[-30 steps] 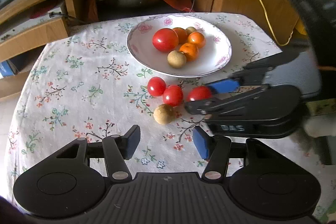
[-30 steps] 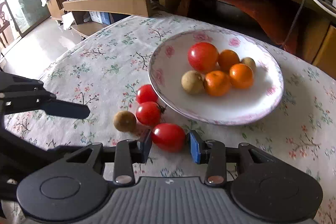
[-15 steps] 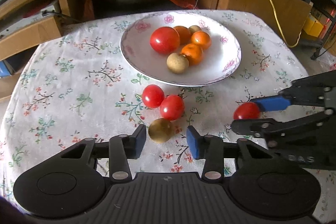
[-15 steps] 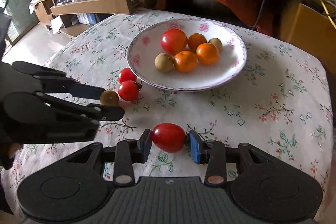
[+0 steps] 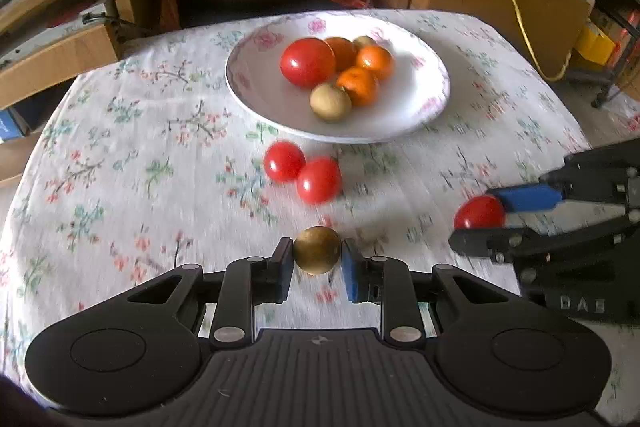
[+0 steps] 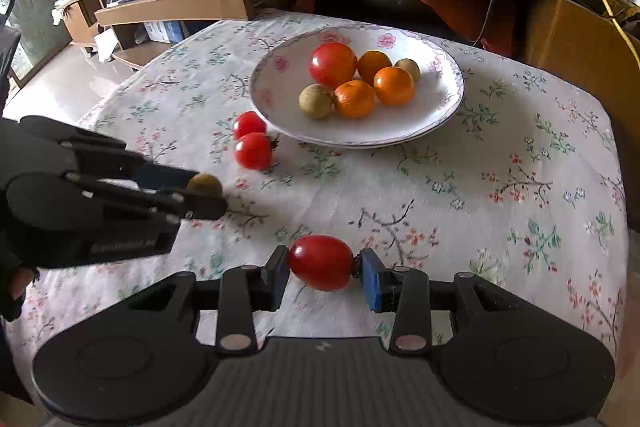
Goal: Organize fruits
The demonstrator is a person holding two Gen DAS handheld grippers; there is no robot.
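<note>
Both grippers are clamped on fruit, left gripper (image 5: 317,250) on the brown fruit (image 5: 317,249), right gripper (image 6: 321,263) on a tomato (image 6: 320,262); I judge carrying them ahead to the plate (image 6: 436,119) comes next

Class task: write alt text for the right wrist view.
The right gripper grips a red tomato above a floral tablecloth. Beyond it, a plate holds fruit, with two tomatoes beside it.

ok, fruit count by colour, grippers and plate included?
Red: 4, one on the plate, two on the cloth, one in the right gripper
Orange: 3, all on the plate
Brown: 3, two on the plate, one in the left gripper
Total: 10
</note>
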